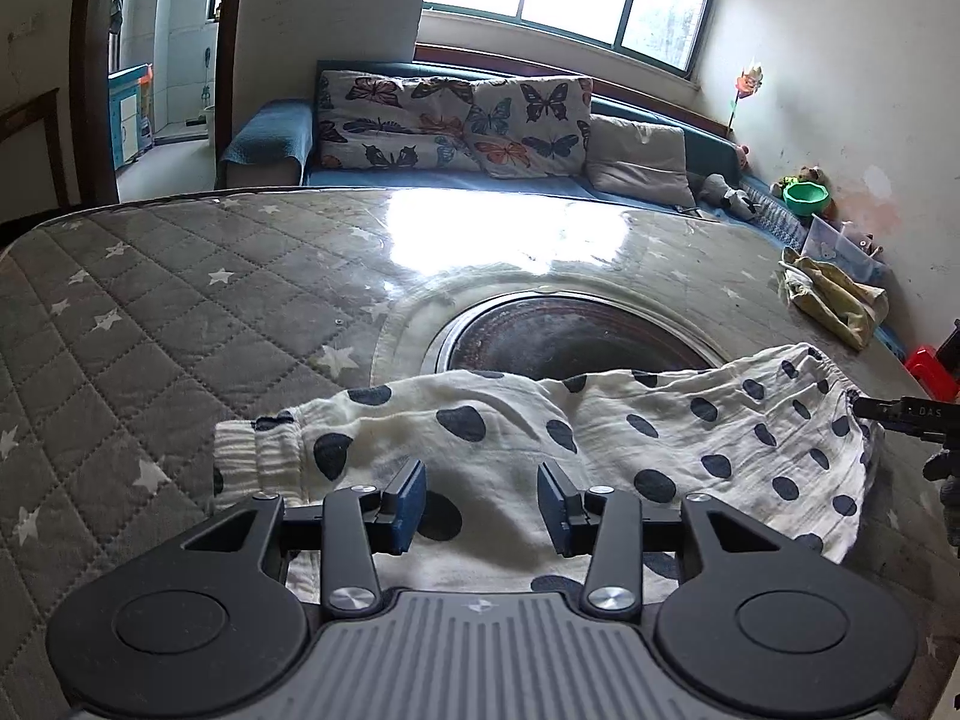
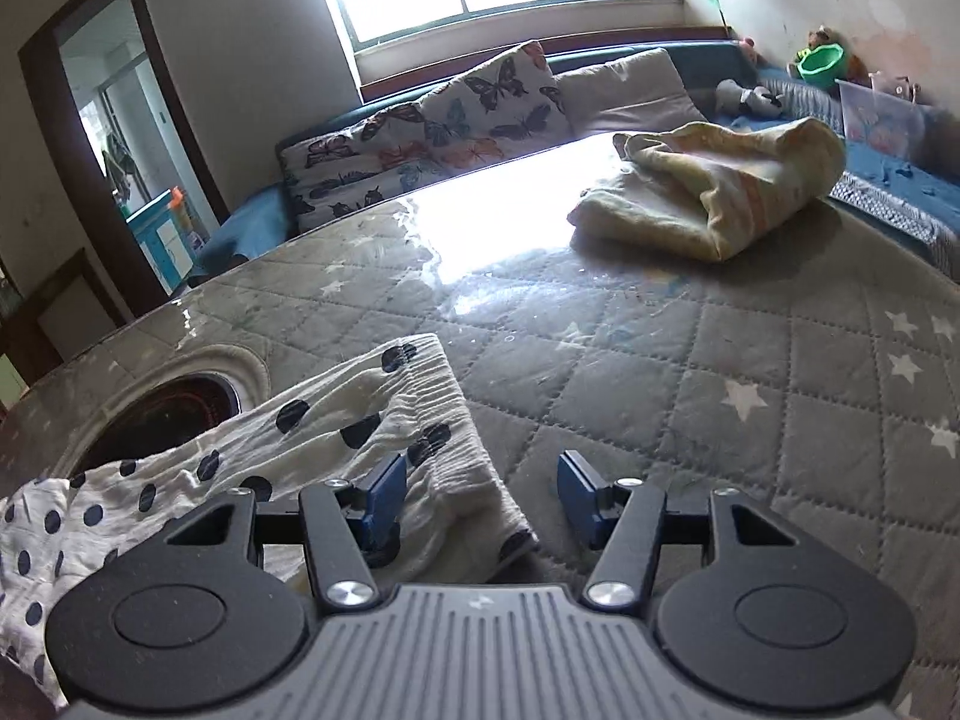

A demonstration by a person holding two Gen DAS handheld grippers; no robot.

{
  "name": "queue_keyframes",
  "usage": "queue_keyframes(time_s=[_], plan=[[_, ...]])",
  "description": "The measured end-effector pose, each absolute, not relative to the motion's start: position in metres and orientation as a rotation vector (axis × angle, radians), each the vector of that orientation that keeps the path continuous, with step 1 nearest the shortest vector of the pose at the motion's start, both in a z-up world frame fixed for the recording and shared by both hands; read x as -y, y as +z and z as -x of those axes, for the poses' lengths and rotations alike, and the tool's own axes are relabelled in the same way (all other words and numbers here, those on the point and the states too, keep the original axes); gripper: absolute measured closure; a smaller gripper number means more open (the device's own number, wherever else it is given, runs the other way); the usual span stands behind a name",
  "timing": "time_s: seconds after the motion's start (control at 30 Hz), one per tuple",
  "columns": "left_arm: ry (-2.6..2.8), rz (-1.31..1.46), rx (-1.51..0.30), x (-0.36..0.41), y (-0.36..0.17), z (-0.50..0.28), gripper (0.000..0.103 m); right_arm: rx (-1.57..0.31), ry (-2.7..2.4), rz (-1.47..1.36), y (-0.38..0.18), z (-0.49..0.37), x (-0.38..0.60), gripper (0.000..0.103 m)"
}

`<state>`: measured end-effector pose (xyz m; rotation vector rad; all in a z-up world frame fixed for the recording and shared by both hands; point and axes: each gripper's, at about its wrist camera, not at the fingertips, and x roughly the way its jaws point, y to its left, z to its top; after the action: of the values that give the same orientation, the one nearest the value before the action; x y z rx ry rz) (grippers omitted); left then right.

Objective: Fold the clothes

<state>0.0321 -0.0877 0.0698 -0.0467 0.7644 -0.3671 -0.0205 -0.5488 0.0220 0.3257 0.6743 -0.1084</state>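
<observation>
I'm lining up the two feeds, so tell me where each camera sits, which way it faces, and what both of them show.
Left wrist: rides on the left gripper, facing across the table toward the sofa and window; its open fingers hang over the polka-dot pants, and the right gripper's tip enters at the right edge.
Right wrist: rides on the right gripper, facing the same way; open fingers straddle the pants' elastic waistband.
Shared: the pants, quilted star table cover, yellow folded cloth, butterfly cushions.

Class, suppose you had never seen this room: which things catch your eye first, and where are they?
The white polka-dot garment lies rumpled across the quilted star-patterned table cover, beneath both open grippers. A folded yellowish cloth rests at the table's far edge. Butterfly cushions line the sofa under the window.
</observation>
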Motion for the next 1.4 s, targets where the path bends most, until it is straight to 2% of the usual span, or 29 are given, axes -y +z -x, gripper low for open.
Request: queue_keyframes(time_s=[0.13, 0.2, 0.23, 0.27, 0.47, 0.93, 1.1, 1.2, 1.27, 1.4], plan=[[-0.371, 0.043, -0.765, 0.089, 0.068, -0.029, 0.059, -0.684, -0.097, -0.308, 0.022, 0.022, 0.539, 0.058], [-0.374, 0.048, -0.771, 0.09, 0.066, -0.028, 0.059, -0.686, -0.108, -0.287, 0.022, 0.022, 0.535, 0.068], [-0.376, 0.048, -0.772, 0.09, 0.066, -0.027, 0.059, -0.686, -0.113, -0.276, 0.022, 0.022, 0.533, 0.077], [-0.379, 0.048, -0.772, 0.091, 0.065, -0.026, 0.059, -0.687, -0.113, -0.285, 0.022, 0.022, 0.534, 0.081], [-0.374, 0.047, -0.769, 0.087, 0.065, -0.021, 0.058, -0.665, -0.106, -0.36, 0.03, 0.026, 0.54, 0.086], [-0.359, 0.08, -0.744, 0.07, 0.067, -0.004, 0.054, -0.529, 0.113, -0.376, 0.096, 0.021, 0.48, 0.087], [-0.362, 0.088, -0.739, 0.067, 0.067, -0.003, 0.054, -0.528, 0.089, -0.366, 0.095, 0.021, 0.48, 0.087], [-0.363, 0.092, -0.74, 0.066, 0.067, -0.004, 0.054, -0.602, 0.038, -0.366, 0.077, 0.024, 0.498, 0.082], [-0.365, 0.092, -0.744, 0.067, 0.067, -0.005, 0.053, -0.653, -0.006, -0.364, 0.064, 0.028, 0.51, 0.074], [-0.372, 0.082, -0.75, 0.07, 0.066, -0.007, 0.053, -0.688, -0.084, -0.434, 0.047, 0.043, 0.537, 0.071]])
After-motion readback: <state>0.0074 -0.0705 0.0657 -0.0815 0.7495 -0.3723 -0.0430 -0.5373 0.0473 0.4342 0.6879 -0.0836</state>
